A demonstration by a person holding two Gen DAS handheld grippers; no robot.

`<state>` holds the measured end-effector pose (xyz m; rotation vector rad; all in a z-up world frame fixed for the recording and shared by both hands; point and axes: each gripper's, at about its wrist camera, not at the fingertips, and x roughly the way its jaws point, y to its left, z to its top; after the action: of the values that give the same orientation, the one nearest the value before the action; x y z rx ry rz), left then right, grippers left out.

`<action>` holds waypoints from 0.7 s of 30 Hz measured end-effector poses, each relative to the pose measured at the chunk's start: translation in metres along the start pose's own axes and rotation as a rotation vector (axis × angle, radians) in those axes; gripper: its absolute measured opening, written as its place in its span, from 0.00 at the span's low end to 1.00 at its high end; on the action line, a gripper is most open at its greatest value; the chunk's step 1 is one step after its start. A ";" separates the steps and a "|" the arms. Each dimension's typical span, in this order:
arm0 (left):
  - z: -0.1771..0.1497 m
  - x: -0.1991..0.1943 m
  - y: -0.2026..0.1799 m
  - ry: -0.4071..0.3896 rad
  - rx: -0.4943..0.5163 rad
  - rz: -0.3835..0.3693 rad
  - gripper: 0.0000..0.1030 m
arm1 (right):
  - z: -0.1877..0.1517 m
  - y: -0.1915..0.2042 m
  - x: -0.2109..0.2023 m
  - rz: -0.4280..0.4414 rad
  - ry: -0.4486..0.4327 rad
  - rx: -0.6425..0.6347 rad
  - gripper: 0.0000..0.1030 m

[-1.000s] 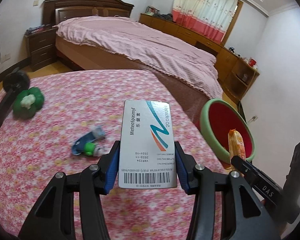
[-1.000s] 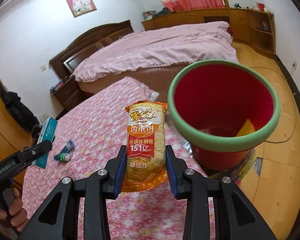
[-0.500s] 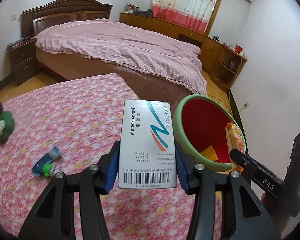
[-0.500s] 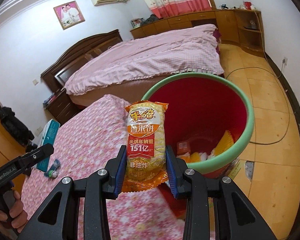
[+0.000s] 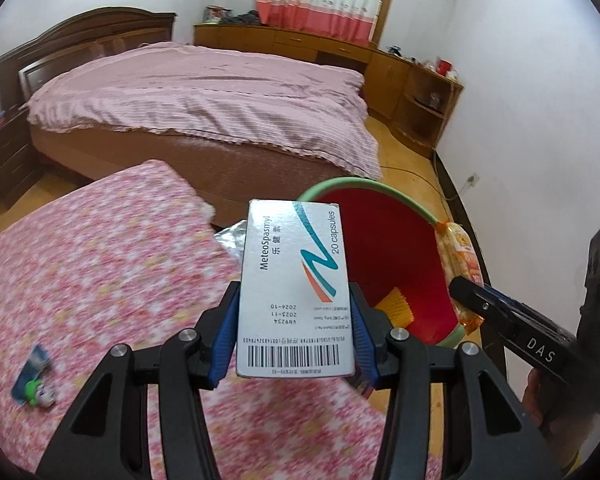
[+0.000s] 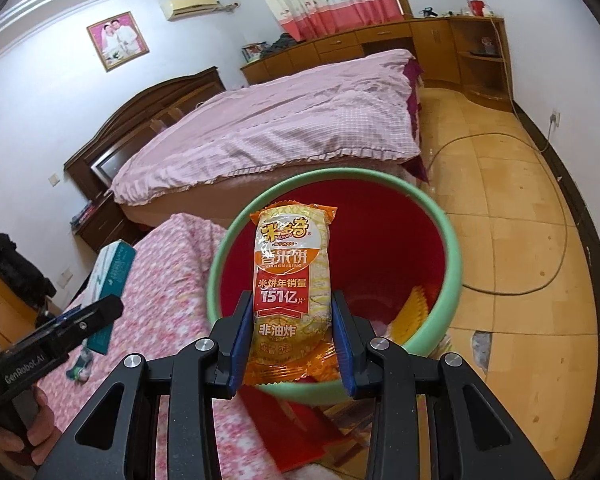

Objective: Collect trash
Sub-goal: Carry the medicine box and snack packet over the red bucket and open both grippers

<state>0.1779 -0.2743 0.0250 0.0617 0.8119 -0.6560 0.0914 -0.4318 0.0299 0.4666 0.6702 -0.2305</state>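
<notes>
**Both tools loaded at the bin**

Presently, the left tool [image 5: 295, 334] is part-way open and clenched on a white medicine box [image 5: 294, 292]; its blue pads [image 5: 225, 330] press the two long side edges of the box near the barcode end. The box stands with its long axis running away from the tool, barcode end nearest the camera, printed face toward the camera. It is held above the edge of the table [image 5: 80, 264], which carries a pink flowered cloth, with its far end overlapping the rim of the bin [image 5: 336, 183] in the left wrist view.

The right tool [image 6: 291, 340] is narrower set and grasps a yellow-and-orange snack packet [image 6: 292, 280]. The pads bear on the packet's lower sides. The packet also points lengthwise away from the tool, sealed orange end nearest, label upright and facing the camera. It sits over the mouth of the bin in the right wrist view, above the near rim.

The bin is red inside with a pale green rim [image 6: 456, 248] and stands on the floor just beside the table. Inside it lies a yellow ridged wrapper [image 6: 414, 312] with other scraps at the bottom, too unclear to identify.

On the table, well apart from both tools, lies a small blue-and-green wrapper [image 5: 34, 380]. A silver foil piece [image 5: 232, 238] shows at the table edge behind the box. A hand [image 6: 28, 432] grips the left tool's handle.
</notes>
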 end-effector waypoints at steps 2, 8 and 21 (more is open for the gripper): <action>0.001 0.012 -0.011 0.009 0.021 -0.018 0.50 | 0.001 -0.005 0.002 -0.002 0.002 0.008 0.36; 0.002 0.045 -0.030 0.041 0.052 -0.058 0.50 | 0.003 -0.019 0.015 -0.017 0.030 0.023 0.36; 0.005 0.074 -0.029 0.080 0.064 -0.036 0.59 | 0.007 -0.028 0.033 -0.019 0.034 0.048 0.38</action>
<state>0.2021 -0.3371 -0.0169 0.1321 0.8706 -0.7173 0.1106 -0.4616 0.0036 0.5108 0.7037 -0.2574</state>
